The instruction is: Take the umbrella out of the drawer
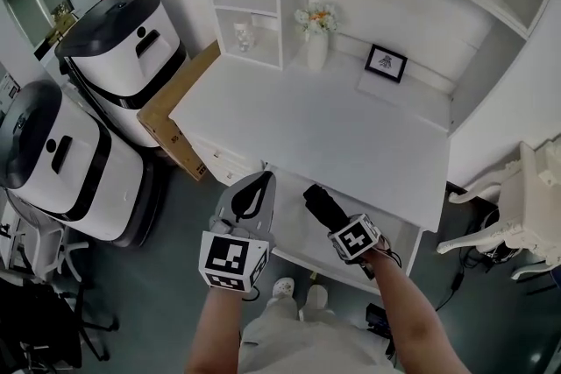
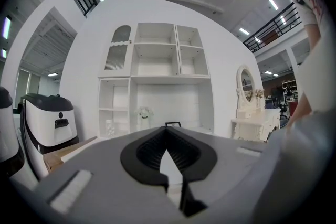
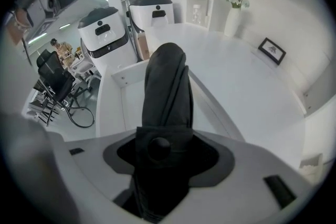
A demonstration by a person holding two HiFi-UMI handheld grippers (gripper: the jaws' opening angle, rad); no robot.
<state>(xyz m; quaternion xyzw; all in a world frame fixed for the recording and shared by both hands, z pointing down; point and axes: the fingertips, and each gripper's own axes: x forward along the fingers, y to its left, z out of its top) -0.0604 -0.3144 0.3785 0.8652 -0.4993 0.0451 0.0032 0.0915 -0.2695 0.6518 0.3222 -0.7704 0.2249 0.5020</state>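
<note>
A folded black umbrella [image 1: 318, 202] is clamped in my right gripper [image 1: 333, 221], which points steeply down over the open white drawer [image 1: 308, 258] at the desk's front. In the right gripper view the umbrella [image 3: 167, 81] runs up between the jaws of the right gripper [image 3: 163, 152], with its strap and button at the pads; the drawer [image 3: 126, 99] lies below it. My left gripper [image 1: 253, 191] hangs left of the drawer, level with the desk edge. In the left gripper view the left gripper [image 2: 167, 131] has its jaws meeting at the tips with nothing between them.
The white desk [image 1: 333, 131] carries a vase of flowers [image 1: 316, 38] and a small picture frame [image 1: 387, 62] near the shelf unit. Two white-and-black machines [image 1: 123, 48] [image 1: 53, 153] and a cardboard box [image 1: 175, 123] stand at the left. White furniture [image 1: 526, 206] stands at the right.
</note>
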